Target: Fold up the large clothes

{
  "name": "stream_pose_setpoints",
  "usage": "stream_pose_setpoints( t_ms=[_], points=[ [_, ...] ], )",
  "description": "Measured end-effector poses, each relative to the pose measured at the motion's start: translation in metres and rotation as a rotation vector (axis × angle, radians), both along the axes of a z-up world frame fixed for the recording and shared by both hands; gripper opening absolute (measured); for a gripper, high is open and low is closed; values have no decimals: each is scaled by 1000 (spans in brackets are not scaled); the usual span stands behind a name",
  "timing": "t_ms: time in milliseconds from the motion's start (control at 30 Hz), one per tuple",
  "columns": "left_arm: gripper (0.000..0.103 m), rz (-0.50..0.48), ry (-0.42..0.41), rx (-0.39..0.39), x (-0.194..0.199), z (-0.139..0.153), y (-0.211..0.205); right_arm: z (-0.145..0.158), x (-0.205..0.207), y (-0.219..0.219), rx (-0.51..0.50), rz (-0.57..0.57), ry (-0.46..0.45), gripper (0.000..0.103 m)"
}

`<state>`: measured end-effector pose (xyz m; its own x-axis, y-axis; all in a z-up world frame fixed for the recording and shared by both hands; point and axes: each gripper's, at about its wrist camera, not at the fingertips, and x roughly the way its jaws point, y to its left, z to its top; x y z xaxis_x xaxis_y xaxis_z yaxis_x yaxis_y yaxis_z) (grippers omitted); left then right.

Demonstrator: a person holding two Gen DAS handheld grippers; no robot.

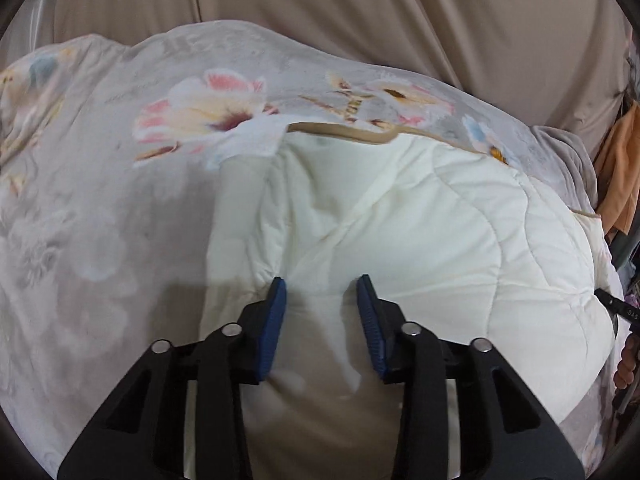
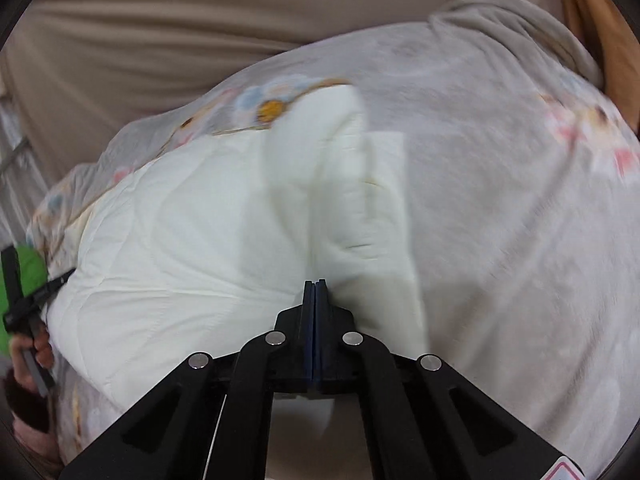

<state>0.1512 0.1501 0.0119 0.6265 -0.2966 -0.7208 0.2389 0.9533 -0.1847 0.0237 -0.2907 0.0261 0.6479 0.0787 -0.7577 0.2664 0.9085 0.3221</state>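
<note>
A large quilt lies spread out, its grey floral side (image 1: 120, 200) up and a flap turned back to show the cream quilted lining (image 1: 400, 220). My left gripper (image 1: 321, 280) hovers over the lining with its blue pads (image 1: 276, 320) apart; the cream cloth shows in the gap and no pad visibly presses on it. In the right wrist view, my right gripper (image 2: 316, 282) is shut, pads flush together with no cloth seen between them. A raised fold of the cream lining (image 2: 340, 184) stands just beyond its tips, beside the grey floral side (image 2: 520, 220).
A beige drape (image 1: 320, 0) hangs behind the quilt. An orange cloth (image 1: 620, 168) and a grey plush blanket (image 1: 568, 156) lie at the right edge. A person's hand (image 2: 36, 352) holds the other gripper's handle, with a green part (image 2: 28, 272), at the left edge.
</note>
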Motion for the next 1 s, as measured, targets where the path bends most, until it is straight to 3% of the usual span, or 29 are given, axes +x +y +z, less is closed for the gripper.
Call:
stream_pose_setpoints(
  t_ms=[100,167,233,300,467,500,567,633,1000],
  points=[
    [32,32,-14,45,0,23,-7,18,10,14,-98,-23,32,0],
    [35,6,-74,30,4,50,-23,39,28,25,-131,-5,-8,7],
    [49,-1,-119,45,14,69,-43,57,54,36,-153,22,-52,8],
    [51,-28,-120,60,35,74,-66,62,78,43,-171,44,-57,8],
    [51,-9,-20,131,93,38,-91,25,143,39,-220,10,41,6],
    [51,5,3,141,103,27,-89,14,150,29,-223,-5,63,0],
    [52,31,45,143,116,5,-79,0,151,14,-174,-13,67,0],
    [53,35,68,92,124,-6,-67,-6,151,2,-108,-7,61,0],
    [55,39,32,49,125,-23,-60,-26,152,-7,-23,-7,29,0]
  ],
)
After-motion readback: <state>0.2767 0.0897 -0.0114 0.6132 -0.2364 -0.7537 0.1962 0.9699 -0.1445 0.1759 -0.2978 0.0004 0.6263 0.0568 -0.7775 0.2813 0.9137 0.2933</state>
